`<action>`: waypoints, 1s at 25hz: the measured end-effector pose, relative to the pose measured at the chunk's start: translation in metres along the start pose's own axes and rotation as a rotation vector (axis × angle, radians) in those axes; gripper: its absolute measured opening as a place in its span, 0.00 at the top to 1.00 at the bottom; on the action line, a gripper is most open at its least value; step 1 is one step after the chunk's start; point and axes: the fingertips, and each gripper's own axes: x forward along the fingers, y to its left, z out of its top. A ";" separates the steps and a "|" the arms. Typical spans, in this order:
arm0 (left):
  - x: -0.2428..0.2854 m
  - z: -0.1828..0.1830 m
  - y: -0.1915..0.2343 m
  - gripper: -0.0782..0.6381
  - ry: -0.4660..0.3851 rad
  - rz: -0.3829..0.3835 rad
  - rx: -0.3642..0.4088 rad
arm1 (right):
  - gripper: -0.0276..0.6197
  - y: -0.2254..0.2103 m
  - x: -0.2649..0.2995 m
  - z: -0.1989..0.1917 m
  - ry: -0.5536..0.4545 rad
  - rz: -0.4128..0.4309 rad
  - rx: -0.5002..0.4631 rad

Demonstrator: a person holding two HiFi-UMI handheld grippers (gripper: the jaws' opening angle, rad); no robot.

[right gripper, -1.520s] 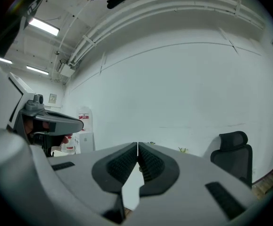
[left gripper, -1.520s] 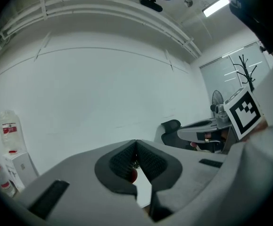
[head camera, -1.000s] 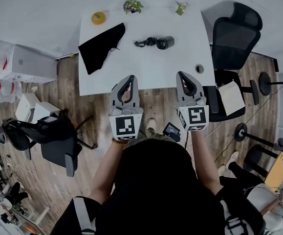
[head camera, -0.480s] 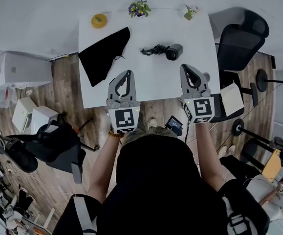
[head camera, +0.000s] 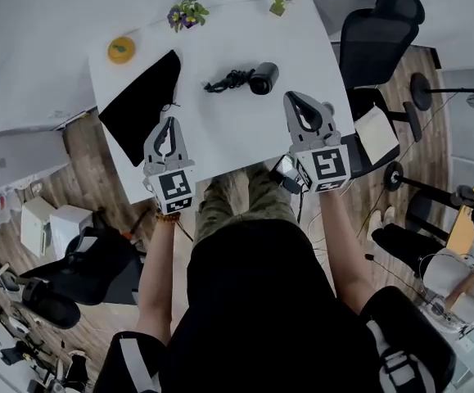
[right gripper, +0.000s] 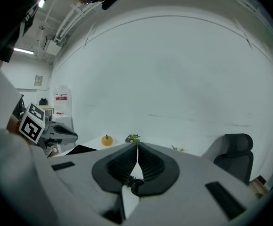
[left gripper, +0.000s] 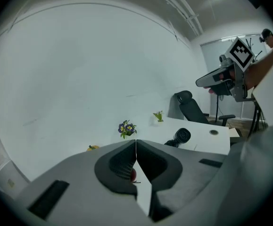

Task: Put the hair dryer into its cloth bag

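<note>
Both tongs have moved in over the near edge of the white table (head camera: 237, 133). Left tongs (head camera: 167, 124) and right tongs (head camera: 291, 99) are fully closed and empty. Black corded hair dryer (head camera: 263, 78) lies mid-table. Flat black cloth bag (head camera: 141, 106) lies apart at its left.

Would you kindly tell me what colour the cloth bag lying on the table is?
The cloth bag is plain black, clearest in the head view.

No words or numbers can be read. The left marker cube (head camera: 175, 193) and the right marker cube (head camera: 328, 167) show only black-and-white squares. The wall sign (right gripper: 62, 98) is too small to read.
</note>
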 end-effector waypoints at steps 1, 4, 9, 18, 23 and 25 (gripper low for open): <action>0.005 -0.004 -0.001 0.86 0.017 0.000 0.012 | 0.91 -0.009 0.000 -0.005 0.004 -0.012 0.011; 0.017 -0.025 0.000 0.86 0.079 0.002 0.053 | 0.91 -0.023 0.005 -0.022 0.019 -0.029 0.042; 0.041 -0.071 0.012 0.86 0.189 0.006 0.085 | 0.91 -0.025 0.021 -0.033 0.033 -0.013 0.039; 0.087 -0.166 0.037 0.68 0.406 -0.022 0.072 | 0.91 -0.020 0.023 -0.030 0.044 0.006 0.031; 0.102 -0.197 0.040 0.63 0.492 -0.021 0.060 | 0.91 -0.014 0.019 -0.033 0.065 0.023 0.027; 0.108 -0.209 0.043 0.64 0.526 -0.011 0.039 | 0.91 -0.008 0.020 -0.033 0.073 0.031 0.018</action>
